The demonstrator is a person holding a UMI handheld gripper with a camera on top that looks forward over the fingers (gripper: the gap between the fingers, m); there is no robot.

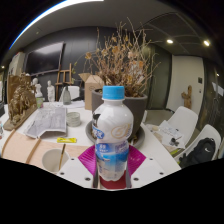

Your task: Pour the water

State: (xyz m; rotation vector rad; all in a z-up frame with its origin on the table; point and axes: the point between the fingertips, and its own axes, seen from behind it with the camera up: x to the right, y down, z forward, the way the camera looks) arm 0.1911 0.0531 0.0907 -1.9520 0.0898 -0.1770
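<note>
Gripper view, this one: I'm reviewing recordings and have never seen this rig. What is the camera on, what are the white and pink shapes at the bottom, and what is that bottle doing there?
There is no robot arm. A person carries a hand-held two-finger gripper, and this single wide-angle picture comes from a camera riding on it, looking forward along the fingers. The white shapes at the bottom are the fingers; the pink is their inner pads. Between them stands a clear plastic water bottle with a light blue cap, upright and still capped; the fingers appear to press on its lower part. Beyond it is a white table with a grey folded cloth, a small yellow object and a pot of dried plants.
</note>
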